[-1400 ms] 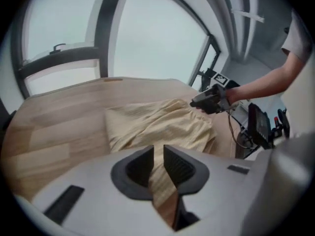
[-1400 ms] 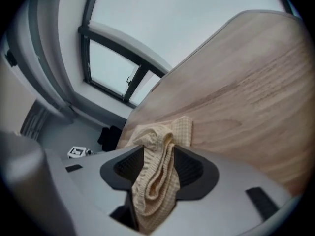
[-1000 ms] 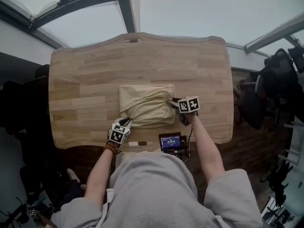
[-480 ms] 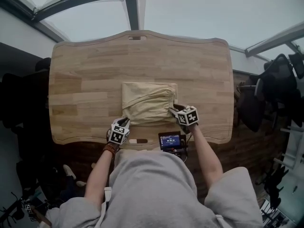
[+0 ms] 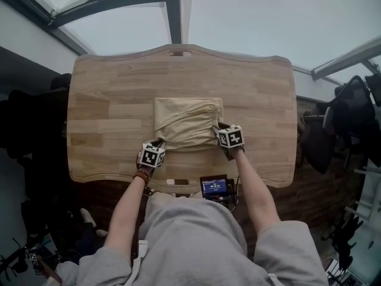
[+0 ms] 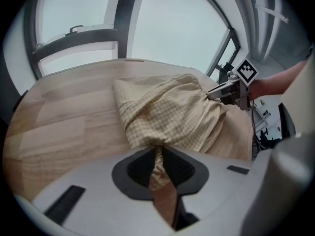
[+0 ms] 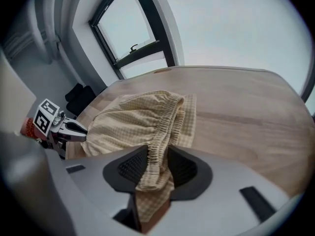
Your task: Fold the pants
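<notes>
A bunched corner of the pants (image 6: 172,109) is pinched tight between the pads of the left tool (image 6: 158,151). Its jaws have just been closing further, with cloth seen between them. The gathered elastic waistband (image 7: 170,117) is clamped in the right tool (image 7: 158,156), whose jaws have likewise just been closing on cloth.

From the head view, the pants are seen as a compact, already doubled rectangle near the middle of the wooden surface (image 5: 107,100), held at its two near corners. A small lit screen (image 5: 214,187) is mounted at the near edge of the surface, apart from the cloth.

A further fold or a straightening pull is judged to be in hand. For a fold, both corners would need to be raised together and carried evenly toward the far edge, so that the layers are not skewed.

How many layers lie underneath cannot be told. The near hem is partly covered by the marker cubes in the head view. Where the legs end is not made out.
</notes>
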Tool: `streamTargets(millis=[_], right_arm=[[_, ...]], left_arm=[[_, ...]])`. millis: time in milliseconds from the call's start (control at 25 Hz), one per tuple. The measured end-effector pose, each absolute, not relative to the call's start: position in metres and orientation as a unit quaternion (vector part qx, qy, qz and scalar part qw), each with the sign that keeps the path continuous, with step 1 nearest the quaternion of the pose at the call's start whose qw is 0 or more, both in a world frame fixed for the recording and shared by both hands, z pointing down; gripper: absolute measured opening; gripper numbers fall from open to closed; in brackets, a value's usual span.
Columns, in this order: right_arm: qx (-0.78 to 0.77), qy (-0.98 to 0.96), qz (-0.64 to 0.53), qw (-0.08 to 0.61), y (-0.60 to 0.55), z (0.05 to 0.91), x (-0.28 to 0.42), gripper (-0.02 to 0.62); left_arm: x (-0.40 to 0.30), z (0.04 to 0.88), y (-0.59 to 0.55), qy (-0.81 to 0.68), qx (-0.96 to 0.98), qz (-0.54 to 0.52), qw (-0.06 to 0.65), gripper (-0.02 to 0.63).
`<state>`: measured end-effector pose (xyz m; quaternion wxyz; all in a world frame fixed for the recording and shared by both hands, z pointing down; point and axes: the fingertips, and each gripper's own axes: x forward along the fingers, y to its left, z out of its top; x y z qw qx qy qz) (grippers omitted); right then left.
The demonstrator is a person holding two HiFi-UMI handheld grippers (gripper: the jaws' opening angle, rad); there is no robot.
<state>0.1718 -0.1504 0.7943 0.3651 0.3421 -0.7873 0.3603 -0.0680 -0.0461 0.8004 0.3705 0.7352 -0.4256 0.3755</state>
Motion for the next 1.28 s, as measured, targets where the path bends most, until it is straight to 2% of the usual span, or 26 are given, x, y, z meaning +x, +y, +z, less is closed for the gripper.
streamTargets(millis=[360, 560, 640, 880, 1080, 1280], right_arm=[[0.370, -0.778, 0.344, 0.374, -0.208, 0.788, 0.125, 0.129], [0.373, -0.782, 0.332, 0.374, -0.227, 0.789, 0.112, 0.129], [0.382, -0.781, 0.328, 0.368, -0.224, 0.781, 0.112, 0.129], [0.435, -0.777, 0.360, 0.279, -0.132, 0.739, 0.128, 0.115], [0.464, -0.751, 0.368, 0.292, -0.035, 0.731, 0.134, 0.110], [0.509, -0.747, 0.339, 0.261, -0.025, 0.703, 0.112, 0.091]], left_arm=[[-0.122, 0.800, -0.111, -0.462, 0.714, 0.373, 0.372, 0.055], [-0.141, 0.795, -0.133, -0.496, 0.696, 0.308, 0.419, 0.055], [-0.146, 0.784, -0.128, -0.506, 0.701, 0.280, 0.417, 0.058], [-0.158, 0.767, -0.028, -0.483, 0.740, 0.261, 0.389, 0.057], [-0.176, 0.764, 0.049, -0.446, 0.761, 0.272, 0.386, 0.055], [-0.172, 0.750, 0.040, -0.420, 0.799, 0.269, 0.336, 0.051]])
